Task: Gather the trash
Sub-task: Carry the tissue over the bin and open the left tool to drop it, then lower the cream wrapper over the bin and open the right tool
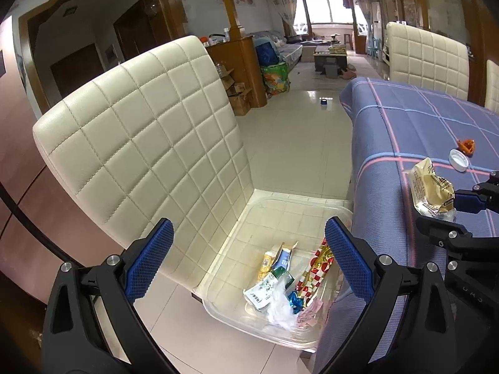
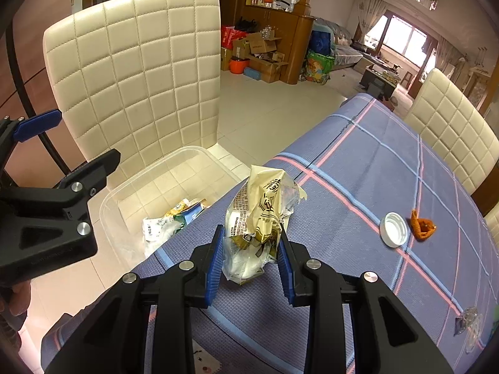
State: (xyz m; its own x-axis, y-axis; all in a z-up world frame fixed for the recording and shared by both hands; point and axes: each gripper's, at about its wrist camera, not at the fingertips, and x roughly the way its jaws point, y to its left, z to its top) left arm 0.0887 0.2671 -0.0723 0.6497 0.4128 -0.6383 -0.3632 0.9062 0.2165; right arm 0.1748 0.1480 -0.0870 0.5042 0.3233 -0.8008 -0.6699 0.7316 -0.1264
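Note:
A clear plastic bin (image 1: pixel 312 205) stands on the seat of a cream quilted chair (image 1: pixel 140 140) and holds several wrappers (image 1: pixel 287 283). My left gripper (image 1: pixel 249 227) hangs open over the bin with nothing between its blue pads. My right gripper (image 2: pixel 251 233) is shut on a crumpled yellow snack bag (image 2: pixel 262 205), held over the table's edge beside the bin (image 2: pixel 156 159). The left wrist view shows that bag (image 1: pixel 430 190) at the right. On the blue checked tablecloth (image 2: pixel 374 162) lie a white bottle cap (image 2: pixel 393 229) and a piece of orange peel (image 2: pixel 421 226).
A clear plastic scrap (image 2: pixel 467 321) lies on the cloth near the right edge. Another cream chair (image 2: pixel 452 124) stands at the table's far side. Tiled floor (image 1: pixel 296 131) runs between chair and table; boxes and bags sit by a wooden cabinet (image 2: pixel 280 40) further back.

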